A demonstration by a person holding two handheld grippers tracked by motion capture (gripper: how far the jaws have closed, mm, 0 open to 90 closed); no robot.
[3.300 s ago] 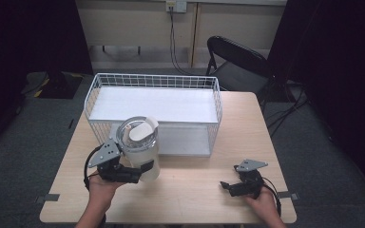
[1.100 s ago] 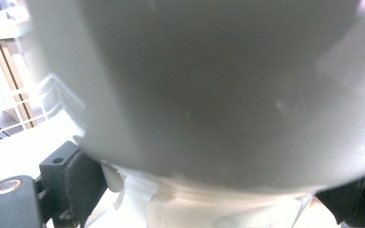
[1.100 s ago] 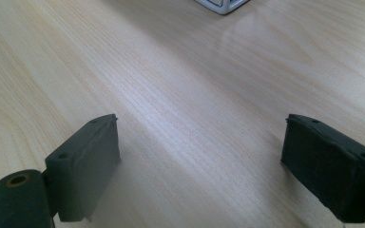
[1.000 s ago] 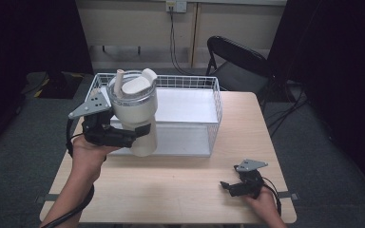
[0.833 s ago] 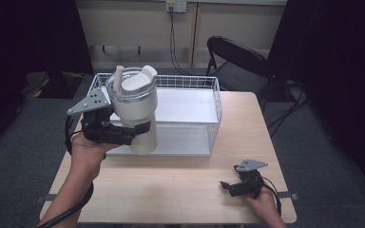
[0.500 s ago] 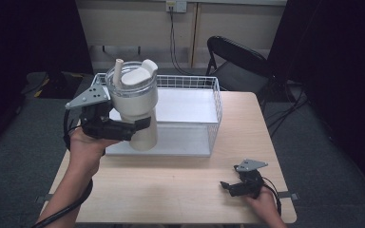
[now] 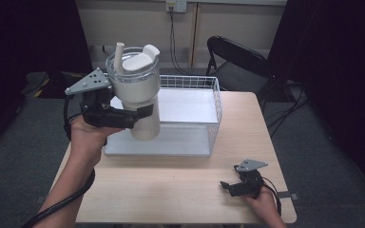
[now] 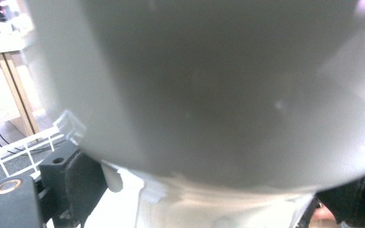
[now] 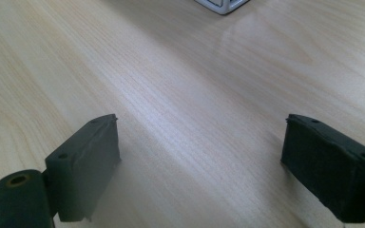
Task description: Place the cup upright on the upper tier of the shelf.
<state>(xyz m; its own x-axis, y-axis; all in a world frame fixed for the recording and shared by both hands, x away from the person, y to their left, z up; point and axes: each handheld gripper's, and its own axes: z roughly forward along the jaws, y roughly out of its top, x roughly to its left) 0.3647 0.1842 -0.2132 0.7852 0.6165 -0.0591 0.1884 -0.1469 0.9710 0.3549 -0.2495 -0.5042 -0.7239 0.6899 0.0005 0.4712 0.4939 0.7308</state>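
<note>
high view: left claw (image 7: 140, 114) clamped on white tumbler (image 7: 135, 92), upright above wire basket (image 7: 209, 95)

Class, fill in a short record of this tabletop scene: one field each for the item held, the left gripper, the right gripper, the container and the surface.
Item held: white plastic tumbler with clear lid and straw, upright, in the air
Left gripper: left gripper clamped on the tumbler's side
Right gripper: right gripper resting on the table, jaws apart, nothing between them
Container: white wire basket, behind and below the tumbler
Surface: light wooden table
</note>
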